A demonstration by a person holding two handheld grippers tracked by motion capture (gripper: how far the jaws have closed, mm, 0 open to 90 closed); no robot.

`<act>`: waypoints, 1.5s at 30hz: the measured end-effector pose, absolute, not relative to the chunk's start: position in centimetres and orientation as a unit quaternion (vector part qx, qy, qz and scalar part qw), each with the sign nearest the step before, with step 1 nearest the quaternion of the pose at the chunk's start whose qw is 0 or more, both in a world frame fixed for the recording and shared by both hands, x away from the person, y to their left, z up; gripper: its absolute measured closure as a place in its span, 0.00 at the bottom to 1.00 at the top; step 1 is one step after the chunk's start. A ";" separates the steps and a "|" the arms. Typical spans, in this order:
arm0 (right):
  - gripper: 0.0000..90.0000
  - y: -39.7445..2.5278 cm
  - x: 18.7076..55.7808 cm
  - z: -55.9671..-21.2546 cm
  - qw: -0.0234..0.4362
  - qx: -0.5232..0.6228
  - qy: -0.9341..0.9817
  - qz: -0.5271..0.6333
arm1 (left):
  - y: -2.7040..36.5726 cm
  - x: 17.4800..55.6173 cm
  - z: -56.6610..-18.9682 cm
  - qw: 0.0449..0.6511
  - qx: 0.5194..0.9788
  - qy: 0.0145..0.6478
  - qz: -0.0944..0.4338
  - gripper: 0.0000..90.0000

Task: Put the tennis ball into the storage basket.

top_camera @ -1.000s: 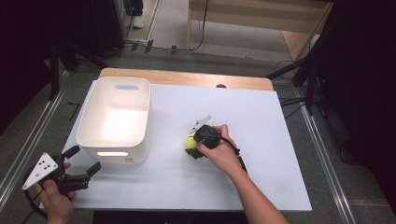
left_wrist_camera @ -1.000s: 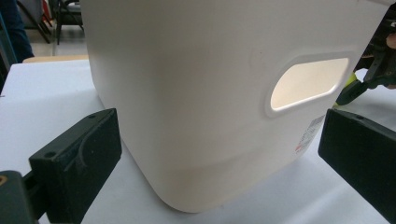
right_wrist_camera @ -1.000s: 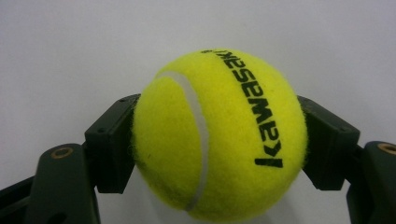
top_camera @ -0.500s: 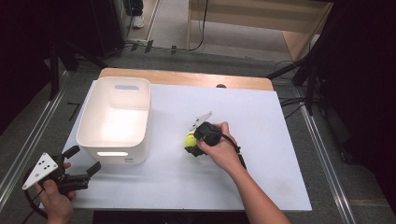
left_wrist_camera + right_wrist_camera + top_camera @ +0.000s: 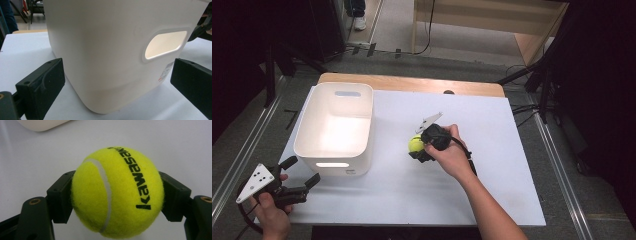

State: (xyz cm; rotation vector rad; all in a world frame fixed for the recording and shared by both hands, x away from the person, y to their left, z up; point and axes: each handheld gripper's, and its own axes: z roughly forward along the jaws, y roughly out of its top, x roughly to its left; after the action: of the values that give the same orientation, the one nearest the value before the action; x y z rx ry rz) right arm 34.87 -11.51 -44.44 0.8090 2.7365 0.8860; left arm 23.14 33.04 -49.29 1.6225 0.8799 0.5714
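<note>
Ball: a yellow tennis ball (image 5: 117, 192) with black lettering, clamped between the two black jaws of the right tool (image 5: 117, 195), one jaw on each flank at its widest part, which looks like a grip meant to keep it from rolling out
Right tool: closed onto the ball; in the high view the right tool (image 5: 419, 150) sits low over the white worktop (image 5: 492, 165), ball (image 5: 415, 144) at its tip, pointing toward the bin
Lift: whether the ball rests on the worktop or is just off it I cannot tell
Bin: a white bin (image 5: 337, 127) with a handle cut-out stands ahead of the right tool, apart from it, the likely place for the ball
Left tool: the left tool (image 5: 294, 182) is held just before the bin's near corner, jaws spread wide and empty, probably waiting or ready to steady the bin (image 5: 112, 50)
</note>
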 end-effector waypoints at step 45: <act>0.26 -9.6 36.1 -39.0 0.056 0.233 0.919 0.313 | 33.0 23.1 -49.3 0.570 0.691 0.374 0.242 0.00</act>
State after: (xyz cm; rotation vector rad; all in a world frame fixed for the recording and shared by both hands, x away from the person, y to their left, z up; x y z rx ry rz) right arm 36.14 -9.63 -39.03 0.7083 2.7887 0.9501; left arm 23.12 33.03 -49.27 1.6220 0.8774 0.5686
